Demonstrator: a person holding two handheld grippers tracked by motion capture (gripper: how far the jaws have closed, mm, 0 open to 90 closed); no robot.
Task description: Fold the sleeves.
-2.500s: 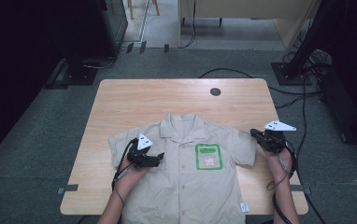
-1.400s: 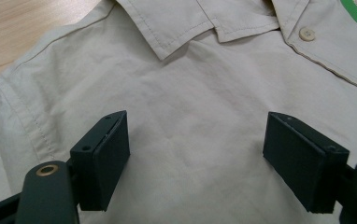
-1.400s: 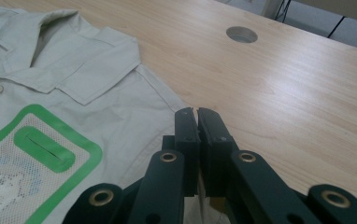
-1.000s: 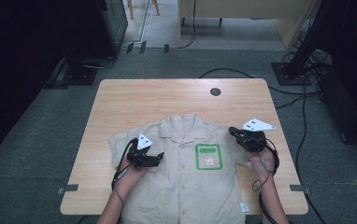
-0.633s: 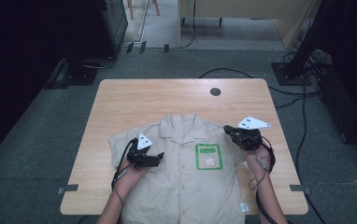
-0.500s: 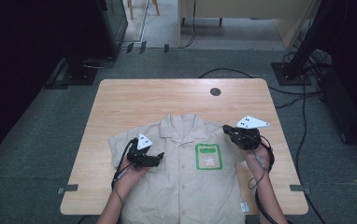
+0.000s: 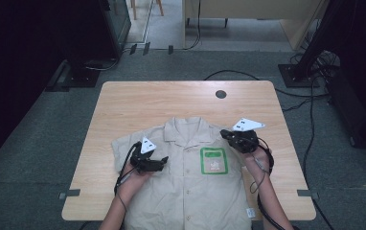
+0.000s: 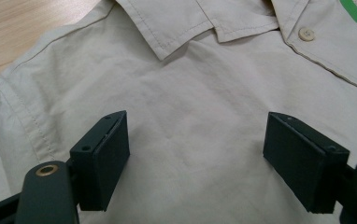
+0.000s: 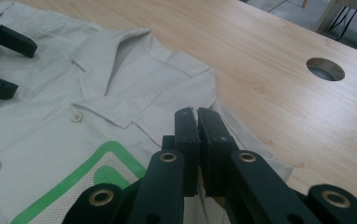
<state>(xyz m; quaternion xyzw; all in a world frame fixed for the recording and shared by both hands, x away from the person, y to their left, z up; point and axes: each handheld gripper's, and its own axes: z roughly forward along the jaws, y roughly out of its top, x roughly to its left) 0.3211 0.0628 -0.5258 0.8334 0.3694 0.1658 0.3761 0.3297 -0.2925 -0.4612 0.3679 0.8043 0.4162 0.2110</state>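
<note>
A: Change since the earlier frames? The right gripper [image 7: 226,133] sat out at the shirt's right sleeve edge; it has come in leftward and now rests over the right shoulder, just right of the collar [image 7: 187,130]. The sleeve no longer lies spread out flat on that side. Left gripper [image 7: 163,161] hasn't budged.

B: Claw states?

A: Right jaws pressed together, pads meeting. Whether cloth is pinched between them, I can't tell. Left jaws stand wide apart over the left chest, nothing between them but flat fabric below.

B: Where's the shirt [image 7: 190,187]?

A: Near half of the table [image 7: 171,100], front up, collar toward the far side, hem past the near edge.

B: Material notes?

A: Thin beige woven cloth, faintly creased, stitched seams, pale round buttons [image 8: 306,33]. Rectangular green-bordered patch [image 7: 213,160] with white mesh infill on the right chest. Table is light wood grain with a round cable hole [image 7: 221,94] at the far right. Jaw pads [image 8: 106,156] are blocky, matte black.
</note>
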